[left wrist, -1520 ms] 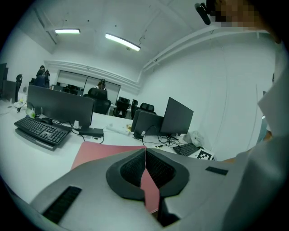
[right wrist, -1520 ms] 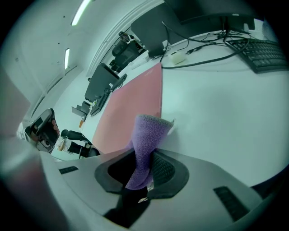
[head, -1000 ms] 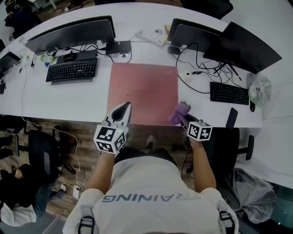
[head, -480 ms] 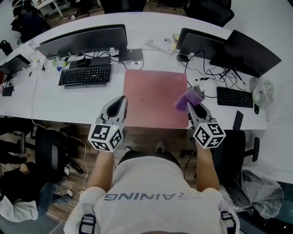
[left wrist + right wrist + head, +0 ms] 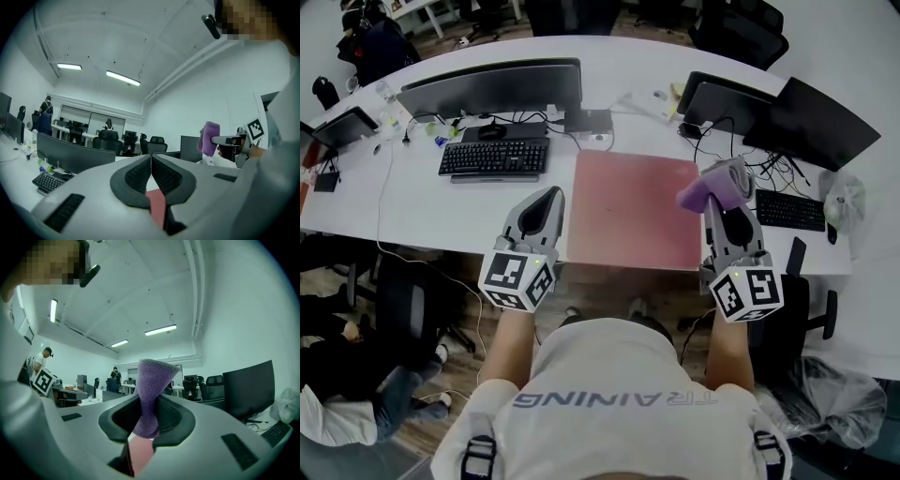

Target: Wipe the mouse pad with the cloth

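Black keyboard point(image 5: 494, 157) far left on the white desk point(image 5: 412, 211), well clear of the action. Next along, the left gripper point(image 5: 549, 195) hovers just off the left edge of the mouse pad point(image 5: 633, 211), jaws pressed together with nothing between them. It looks parked there as a spare hand, perhaps to steady the pad later. The pink pad lies flat mid-desk, bare and untouched.

Over to the right: the right gripper point(image 5: 724, 202) has its jaws clamped on the purple cloth point(image 5: 717, 183). The cloth is pinched low, so a thick fold stands proud past the tips, a sensible grip for leading with the fabric. It's held up in the air over the pad's far right corner, no contact yet by my read.

Compared with a second ago, the cloth has travelled from the pad's near right corner up along its right edge. The left gripper has slid from the near left corner to beside the left edge.
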A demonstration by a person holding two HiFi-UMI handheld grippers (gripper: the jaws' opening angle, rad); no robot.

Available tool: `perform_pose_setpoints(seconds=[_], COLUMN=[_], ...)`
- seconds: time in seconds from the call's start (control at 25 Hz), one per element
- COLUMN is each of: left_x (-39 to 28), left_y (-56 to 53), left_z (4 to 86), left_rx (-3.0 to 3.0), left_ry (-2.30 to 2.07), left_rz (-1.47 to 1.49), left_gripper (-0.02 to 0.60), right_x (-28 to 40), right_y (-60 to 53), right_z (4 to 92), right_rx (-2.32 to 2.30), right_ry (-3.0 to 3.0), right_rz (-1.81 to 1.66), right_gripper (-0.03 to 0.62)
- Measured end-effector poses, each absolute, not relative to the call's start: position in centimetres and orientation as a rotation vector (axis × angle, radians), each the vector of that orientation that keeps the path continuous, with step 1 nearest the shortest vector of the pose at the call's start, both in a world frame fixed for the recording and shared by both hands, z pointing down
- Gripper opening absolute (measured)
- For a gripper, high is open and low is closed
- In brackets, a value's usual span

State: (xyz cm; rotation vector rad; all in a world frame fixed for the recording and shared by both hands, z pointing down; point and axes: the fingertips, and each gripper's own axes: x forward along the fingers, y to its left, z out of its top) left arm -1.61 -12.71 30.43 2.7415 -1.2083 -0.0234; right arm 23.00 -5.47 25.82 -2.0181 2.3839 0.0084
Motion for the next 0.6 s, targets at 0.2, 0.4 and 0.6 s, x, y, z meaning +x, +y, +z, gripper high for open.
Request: perform_pose_setpoints(seconds=[0.2,0.4,0.6], left_x=[-2.0,-1.8,-1.1], left_y=[-12.7,-12.9,-13.1], left_z=[30.3,30.8,31.0], left_rx=[2.750,2.756,2.754], left_ry=[-1.191,-1.164,-1.143], left_rz=[-0.037,-0.042,-0.036], left_gripper=[0.031,0.031,0.031], right_x=[22.4,22.4,22.5], right_y=[-5.9,-6.1,-6.5], right_z=[26.2,26.9,27.3], right_rx=[-2.038,-2.047,-2.046], right_ry=[2.380,2.377,2.394], right_rz=[0.009,-0.020,-0.030], right_gripper=[0.100,0.100,0.100])
